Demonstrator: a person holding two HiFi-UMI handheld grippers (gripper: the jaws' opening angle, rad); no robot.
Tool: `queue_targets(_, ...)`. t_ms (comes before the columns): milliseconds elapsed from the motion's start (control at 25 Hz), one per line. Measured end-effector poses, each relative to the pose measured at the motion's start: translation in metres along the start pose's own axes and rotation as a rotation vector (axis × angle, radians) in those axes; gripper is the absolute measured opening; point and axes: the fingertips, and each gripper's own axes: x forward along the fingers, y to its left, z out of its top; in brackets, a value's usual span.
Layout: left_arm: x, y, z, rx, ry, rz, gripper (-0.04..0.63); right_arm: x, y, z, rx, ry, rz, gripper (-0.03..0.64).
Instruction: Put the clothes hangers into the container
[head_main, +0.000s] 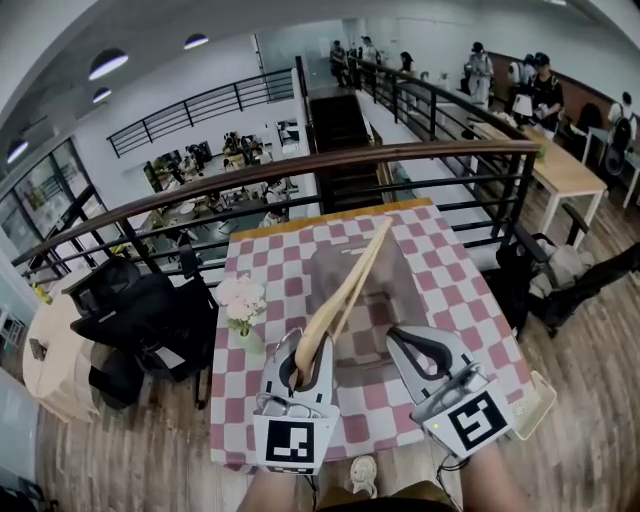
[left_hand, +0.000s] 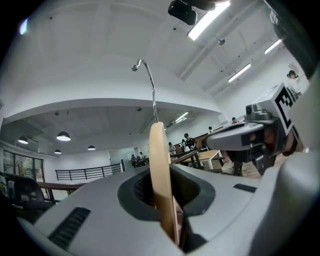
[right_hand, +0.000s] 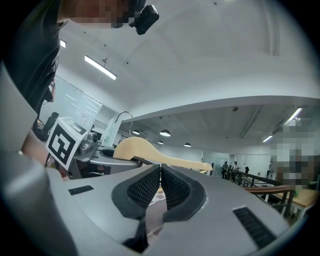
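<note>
A pale wooden clothes hanger slants up and away over the table, its near end clamped between the jaws of my left gripper. In the left gripper view the hanger stands edge-on between the pads, its metal hook rising above. A clear plastic container sits mid-table, below and beyond the hanger. My right gripper hovers beside the left one over the table's near edge, shut with nothing in it. In the right gripper view its pads meet, with the hanger off to the left.
The table has a pink-and-white checked cloth. A vase of pale flowers stands at its left edge. A dark railing runs just behind the table over a lower floor. Black chairs stand left; a black bag lies right.
</note>
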Motion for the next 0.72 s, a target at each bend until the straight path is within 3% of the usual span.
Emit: queue_targets(720,0.049,0.033,-0.019,-0.010,-0.023,-0.069,0.046,0.048,-0.023,-0.014,-0.025,0.031,-0.068,0.035)
